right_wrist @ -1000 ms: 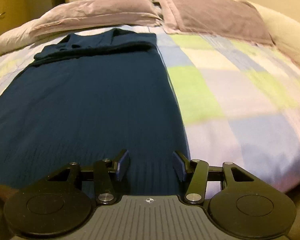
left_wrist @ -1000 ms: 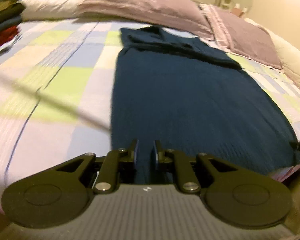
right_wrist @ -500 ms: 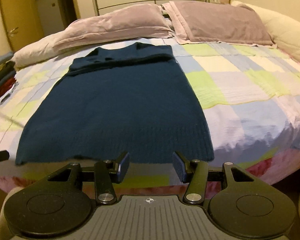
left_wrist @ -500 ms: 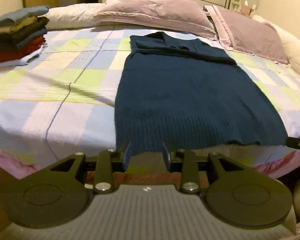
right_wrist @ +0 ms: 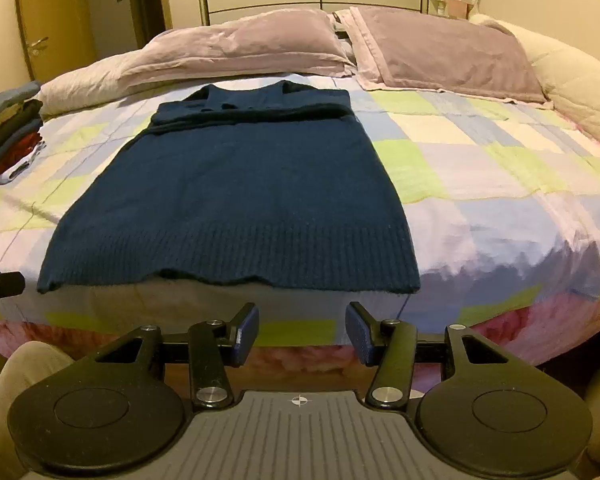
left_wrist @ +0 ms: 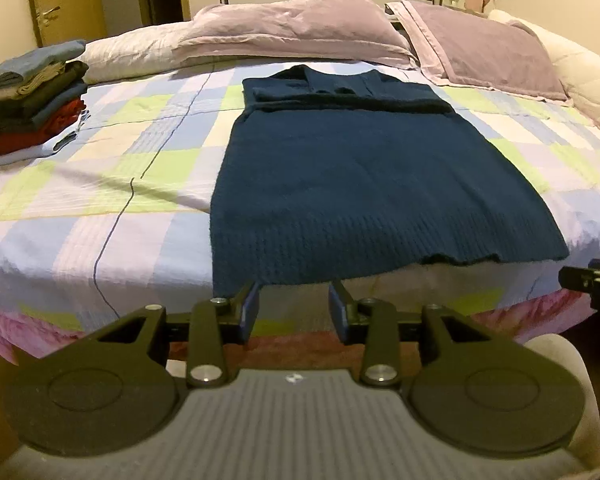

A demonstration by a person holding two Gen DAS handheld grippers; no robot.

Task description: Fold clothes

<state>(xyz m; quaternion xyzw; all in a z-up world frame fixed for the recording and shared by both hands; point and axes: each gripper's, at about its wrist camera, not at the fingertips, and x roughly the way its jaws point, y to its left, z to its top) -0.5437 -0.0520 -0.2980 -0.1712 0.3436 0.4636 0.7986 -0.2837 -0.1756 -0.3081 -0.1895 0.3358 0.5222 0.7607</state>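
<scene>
A dark blue knit sweater (left_wrist: 364, 176) (right_wrist: 236, 200) lies flat on the checked bedspread, its sleeves folded across the chest and its ribbed hem at the bed's near edge. My left gripper (left_wrist: 294, 306) hovers just off the hem's left corner, its jaws opening with nothing between them. My right gripper (right_wrist: 302, 328) hangs below the hem near its right side, open and holding nothing. Each gripper's tip peeks into the other's view at the frame edge.
A stack of folded clothes (left_wrist: 32, 96) (right_wrist: 8, 128) sits at the bed's far left. Mauve pillows (left_wrist: 300, 28) (right_wrist: 440, 52) line the headboard. A cream duvet (right_wrist: 580, 96) is bunched along the right side. A door (left_wrist: 64, 0) stands at back left.
Both grippers have pulled back off the sweater and risen, past the bed's near edge. The left jaws, nearly shut a second ago, have spread apart. The right jaws kept their gap.
</scene>
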